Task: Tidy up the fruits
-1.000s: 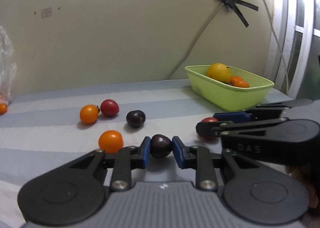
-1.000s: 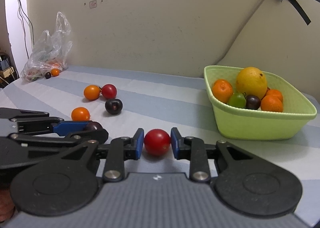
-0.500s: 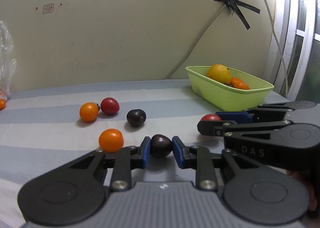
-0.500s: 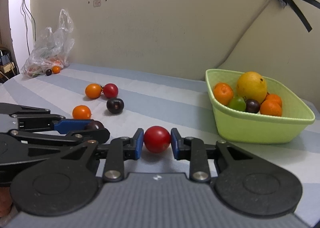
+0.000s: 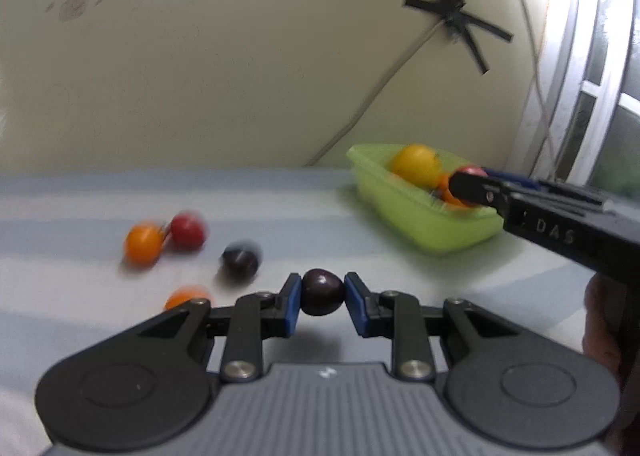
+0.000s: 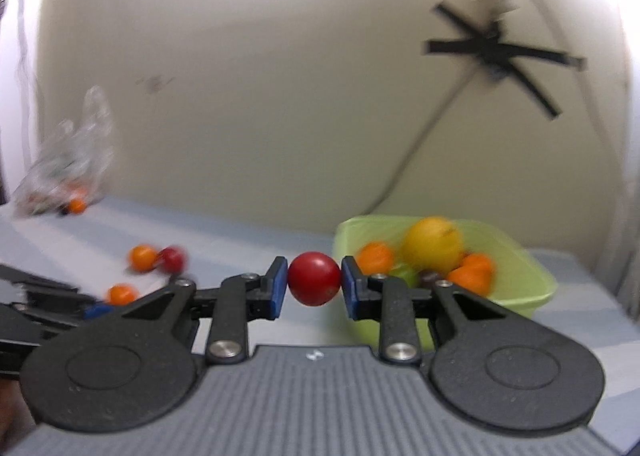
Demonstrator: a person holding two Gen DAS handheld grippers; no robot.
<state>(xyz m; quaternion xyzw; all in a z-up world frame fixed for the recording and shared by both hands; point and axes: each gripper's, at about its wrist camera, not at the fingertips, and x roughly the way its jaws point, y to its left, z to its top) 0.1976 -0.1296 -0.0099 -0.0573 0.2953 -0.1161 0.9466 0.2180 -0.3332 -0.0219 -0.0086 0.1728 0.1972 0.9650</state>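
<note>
Inside green basket: several fruits stowed. Left hand-held gripper clamps dark fruit; right hand-held gripper clamps red fruit (both undelivered). Four loose fruits remain on surface.

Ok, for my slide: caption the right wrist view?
Right hand-held gripper holding a red tomato near the green basket.

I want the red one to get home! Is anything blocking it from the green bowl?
Nothing visible blocks it. The right gripper holds the red fruit in the air just beside the green bowl, with only open space between.

Cream wall, window frame right
</note>
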